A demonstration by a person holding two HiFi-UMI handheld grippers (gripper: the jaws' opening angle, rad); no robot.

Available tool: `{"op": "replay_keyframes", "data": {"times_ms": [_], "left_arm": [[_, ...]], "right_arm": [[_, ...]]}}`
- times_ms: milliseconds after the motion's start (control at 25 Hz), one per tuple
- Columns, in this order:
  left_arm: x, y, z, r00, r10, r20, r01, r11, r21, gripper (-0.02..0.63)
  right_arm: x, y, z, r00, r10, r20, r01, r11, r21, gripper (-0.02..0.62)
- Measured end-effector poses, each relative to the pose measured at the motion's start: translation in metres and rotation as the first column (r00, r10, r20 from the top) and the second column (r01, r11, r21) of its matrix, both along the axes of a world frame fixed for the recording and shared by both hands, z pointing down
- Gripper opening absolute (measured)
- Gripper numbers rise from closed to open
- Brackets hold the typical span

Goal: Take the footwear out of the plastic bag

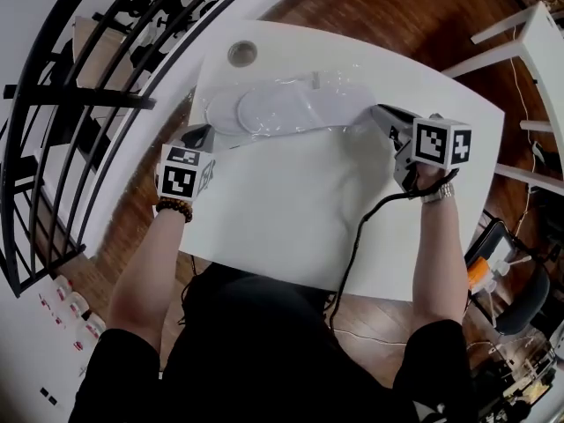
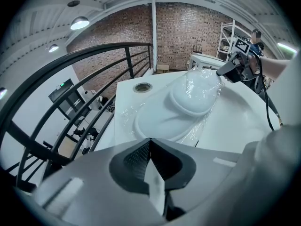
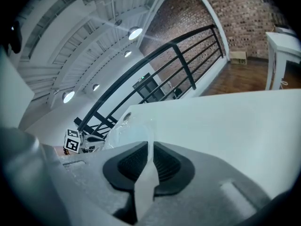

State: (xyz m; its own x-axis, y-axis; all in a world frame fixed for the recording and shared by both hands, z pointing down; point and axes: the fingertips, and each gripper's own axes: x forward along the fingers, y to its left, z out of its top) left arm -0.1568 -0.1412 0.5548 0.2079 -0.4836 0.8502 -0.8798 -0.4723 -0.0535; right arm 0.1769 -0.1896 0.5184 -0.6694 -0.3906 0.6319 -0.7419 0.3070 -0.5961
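Note:
A clear plastic bag (image 1: pixel 345 127) lies across the far part of the white table (image 1: pixel 291 223). Inside it is white footwear (image 1: pixel 282 108), soles showing. My left gripper (image 1: pixel 204 134) is at the bag's left end, shut, with a thin strip of film pinched between its pads (image 2: pixel 151 173). In the left gripper view the footwear (image 2: pixel 195 95) fills the bag (image 2: pixel 123 114) just ahead. My right gripper (image 1: pixel 377 113) is at the bag's right end, shut on a twisted strip of the film (image 3: pixel 149 147) that runs up to the bag (image 3: pixel 117 132).
A round grommet hole (image 1: pixel 242 54) sits in the table's far left corner. A black railing (image 1: pixel 79 95) runs along the left side. Another white table (image 1: pixel 538 42) stands to the right. A black cable (image 1: pixel 357 236) trails from the right gripper over the near edge.

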Motion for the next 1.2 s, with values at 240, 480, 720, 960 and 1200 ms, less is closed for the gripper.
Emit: {"op": "replay_keyframes", "data": {"times_ms": [240, 480, 720, 960, 1200], "left_arm": [[0.001, -0.001, 0.002, 1.0, 0.003, 0.01, -0.003, 1.0, -0.004, 0.017], [0.0, -0.002, 0.001, 1.0, 0.007, 0.017, -0.007, 1.0, -0.003, 0.017], [0.001, -0.003, 0.001, 1.0, 0.007, 0.019, -0.007, 1.0, -0.003, 0.017], [0.0, -0.002, -0.001, 1.0, 0.006, 0.022, -0.006, 1.0, -0.004, 0.017], [-0.001, 0.0, 0.0, 0.999, 0.011, 0.03, -0.011, 1.0, -0.008, 0.017]], "right_arm": [[0.042, 0.004, 0.0, 0.996, 0.093, -0.002, -0.093, 0.996, 0.001, 0.028], [0.085, 0.016, 0.008, 0.983, 0.179, -0.032, -0.179, 0.984, -0.008, 0.028], [0.127, 0.027, 0.012, 0.96, 0.275, -0.051, -0.276, 0.961, -0.015, 0.028], [0.168, 0.042, 0.012, 0.923, 0.378, -0.066, -0.379, 0.925, -0.012, 0.029], [0.194, 0.058, 0.016, 0.881, 0.467, -0.07, -0.47, 0.883, -0.016, 0.028]]}}
